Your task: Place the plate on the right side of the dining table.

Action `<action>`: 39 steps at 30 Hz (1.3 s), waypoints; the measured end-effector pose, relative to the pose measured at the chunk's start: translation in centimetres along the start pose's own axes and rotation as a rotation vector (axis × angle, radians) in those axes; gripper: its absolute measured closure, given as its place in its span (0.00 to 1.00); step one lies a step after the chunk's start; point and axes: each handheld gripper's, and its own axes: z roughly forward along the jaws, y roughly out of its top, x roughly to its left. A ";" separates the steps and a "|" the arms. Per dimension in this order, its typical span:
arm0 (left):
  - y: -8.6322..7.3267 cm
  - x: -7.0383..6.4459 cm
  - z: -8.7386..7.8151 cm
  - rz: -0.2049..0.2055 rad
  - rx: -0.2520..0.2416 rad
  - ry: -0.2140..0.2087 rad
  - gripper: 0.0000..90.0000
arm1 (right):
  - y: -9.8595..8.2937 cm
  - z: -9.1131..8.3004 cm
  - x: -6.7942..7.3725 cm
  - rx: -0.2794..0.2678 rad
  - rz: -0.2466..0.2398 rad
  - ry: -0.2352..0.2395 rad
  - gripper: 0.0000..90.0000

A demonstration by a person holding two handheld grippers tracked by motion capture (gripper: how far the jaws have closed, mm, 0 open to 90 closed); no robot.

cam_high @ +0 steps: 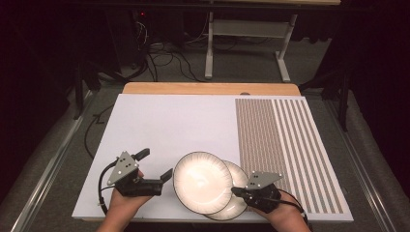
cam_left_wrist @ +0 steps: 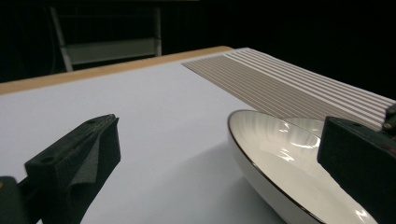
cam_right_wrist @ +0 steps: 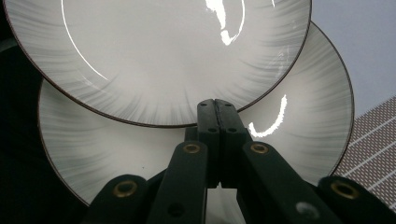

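Tongs: left tongs [cam_high: 157, 166] open beside upper plate [cam_high: 203, 182]; right tongs [cam_right_wrist: 217, 109] closed, apparently empty, over lower plate [cam_right_wrist: 299, 135]. Risk: left jaw nudges rim, upper plate slides off bench [cam_high: 164, 121].

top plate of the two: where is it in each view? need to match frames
High view: top plate lies bottom centre, overlapping the lower plate.
Left gripper view: lower right, its rim beside the left tool's right-hand jaw.
Right gripper view: across the top, above the shut jaws.
Shared landmark: striped mat.
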 end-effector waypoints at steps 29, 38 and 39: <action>-2.0 -2.8 4.9 -0.216 0.415 -0.264 0.17 | 0.0 0.0 0.1 0.004 -0.007 -0.007 1.00; -1.8 -2.7 4.9 -0.265 0.422 -0.254 0.31 | 0.0 0.0 0.1 0.003 -0.009 -0.012 1.00; -1.8 -2.6 4.9 -0.272 0.421 -0.249 0.34 | 0.0 0.0 0.1 0.002 -0.009 -0.011 1.00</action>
